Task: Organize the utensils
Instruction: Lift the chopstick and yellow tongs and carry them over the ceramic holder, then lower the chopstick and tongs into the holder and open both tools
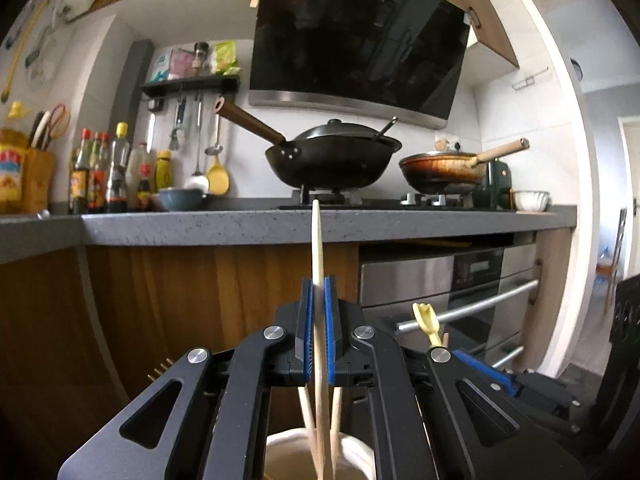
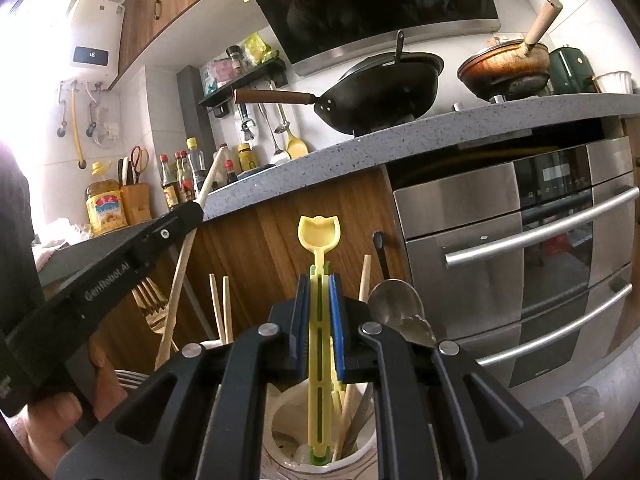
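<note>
Risk first: my left claw (image 1: pixel 319 320) is clamped on a pale wooden chopstick (image 1: pixel 316 240) and my right claw (image 2: pixel 319 312) on a slotted yellow plastic utensil (image 2: pixel 319 240), both above the crowded white ceramic holder (image 2: pixel 280 408) (base hidden); either could snag neighbours and tip it.

The left gripper (image 1: pixel 319 308) — black linkage arms, blue pads — points level, its jaws clamped on a thin pale wooden chopstick (image 1: pixel 317 248) standing upright. The right gripper (image 2: pixel 319 312) tips slightly downward, jaws closed on a yellow plastic clip (image 2: pixel 319 320). A bare hand (image 2: pixel 60 412) grips the left gripper's handle.
</note>
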Demonstrator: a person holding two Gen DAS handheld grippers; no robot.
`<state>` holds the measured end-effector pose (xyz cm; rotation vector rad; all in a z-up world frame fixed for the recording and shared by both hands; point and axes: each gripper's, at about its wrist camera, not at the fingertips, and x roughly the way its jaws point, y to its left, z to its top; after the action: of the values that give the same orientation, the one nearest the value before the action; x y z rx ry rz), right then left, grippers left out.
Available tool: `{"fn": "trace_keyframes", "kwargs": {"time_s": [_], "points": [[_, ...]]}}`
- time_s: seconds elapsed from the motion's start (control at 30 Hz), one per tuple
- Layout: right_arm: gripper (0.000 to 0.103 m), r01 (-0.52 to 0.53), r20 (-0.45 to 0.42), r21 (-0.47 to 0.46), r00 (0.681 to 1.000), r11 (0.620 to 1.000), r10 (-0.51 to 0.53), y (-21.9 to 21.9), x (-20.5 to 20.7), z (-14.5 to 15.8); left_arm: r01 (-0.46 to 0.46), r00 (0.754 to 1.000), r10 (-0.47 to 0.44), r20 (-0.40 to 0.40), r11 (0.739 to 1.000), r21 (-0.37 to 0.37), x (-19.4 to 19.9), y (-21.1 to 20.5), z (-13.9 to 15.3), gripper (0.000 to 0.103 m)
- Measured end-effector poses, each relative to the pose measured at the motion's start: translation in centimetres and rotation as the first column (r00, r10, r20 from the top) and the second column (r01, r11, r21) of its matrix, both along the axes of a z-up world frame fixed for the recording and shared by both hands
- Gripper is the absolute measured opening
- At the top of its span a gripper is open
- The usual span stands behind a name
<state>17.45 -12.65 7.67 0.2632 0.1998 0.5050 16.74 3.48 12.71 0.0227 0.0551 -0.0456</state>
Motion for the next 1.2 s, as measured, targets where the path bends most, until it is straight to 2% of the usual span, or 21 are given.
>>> {"fn": "trace_keyframes", "kwargs": {"time_s": [0.13, 0.27, 0.47, 0.57, 0.83, 0.97, 1.2], "points": [[0.01, -0.005, 0.009, -0.01, 1.0, 1.0, 0.005, 0.8, 0.0, -0.3, -0.028, 0.999, 0.026, 0.029, 0.996, 0.083, -0.3, -0.8, -0.4, 0.006], [0.01, -0.009, 0.014, -0.033, 1.0, 0.999, 0.009, 1.5, 0.1, -0.6, -0.046, 0.997, 0.032, 0.076, 0.981, 0.186, -0.9, -2.1, -1.2, 0.006], [0.01, -0.016, 0.009, -0.054, 1.0, 0.998, 0.017, 1.7, -0.1, -1.2, -0.044, 0.995, 0.019, 0.098, 0.964, 0.262, -1.5, -3.3, -2.0, 0.006], [0.01, -0.017, 0.001, -0.051, 1.0, 0.999, 0.017, 1.4, 0.0, -1.4, -0.027, 0.997, 0.01, 0.072, 0.971, 0.237, -1.6, -2.9, -2.0, 0.006], [0.01, -0.031, -0.016, -0.004, 0.999, 1.0, 0.031, 0.7, 0.1, -1.5, 0.05, 0.998, -0.047, -0.039, 0.995, 0.091, -1.9, -0.7, -2.0, 0.006], [0.01, -0.032, -0.015, 0.026, 0.999, 0.999, 0.032, 0.4, 0.5, -1.3, 0.069, 0.994, -0.069, -0.088, 0.998, 0.007, -1.8, 0.5, -2.0, 0.006], [0.01, -0.044, -0.02, 0.025, 0.999, 0.999, 0.044, 1.0, 1.1, -1.7, 0.074, 0.986, -0.083, -0.142, 0.995, -0.071, -1.3, 1.6, -2.8, 0.006]]}}
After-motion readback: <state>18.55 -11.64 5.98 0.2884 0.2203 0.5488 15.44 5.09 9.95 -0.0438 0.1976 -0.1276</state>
